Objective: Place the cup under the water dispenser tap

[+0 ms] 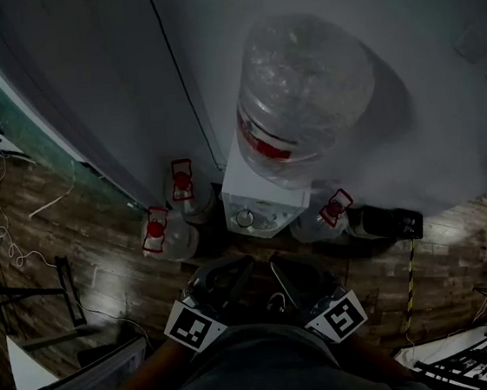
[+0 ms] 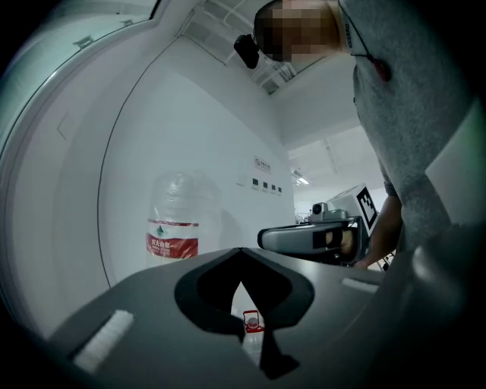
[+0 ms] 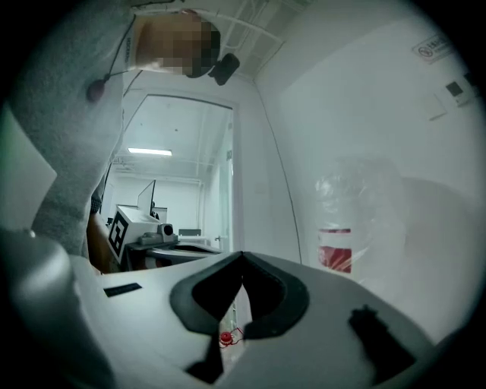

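No cup shows in any view. The white water dispenser (image 1: 266, 198) stands against the wall with a big clear bottle (image 1: 302, 96) with a red label on top; that bottle (image 2: 176, 228) (image 3: 345, 228) also appears in both gripper views. Both grippers are close to the person's body, in front of the dispenser and pointing level toward it. My left gripper (image 1: 233, 268) (image 2: 241, 251) is shut with nothing in it. My right gripper (image 1: 280, 266) (image 3: 242, 255) is shut and empty too. Each gripper sees the other beside it.
Three spare red-capped water bottles stand on the wooden floor beside the dispenser, two to its left (image 1: 167, 233) (image 1: 186, 190) and one to its right (image 1: 325, 218). A black box (image 1: 388, 222) lies further right. Cables (image 1: 9, 247) trail on the floor at left.
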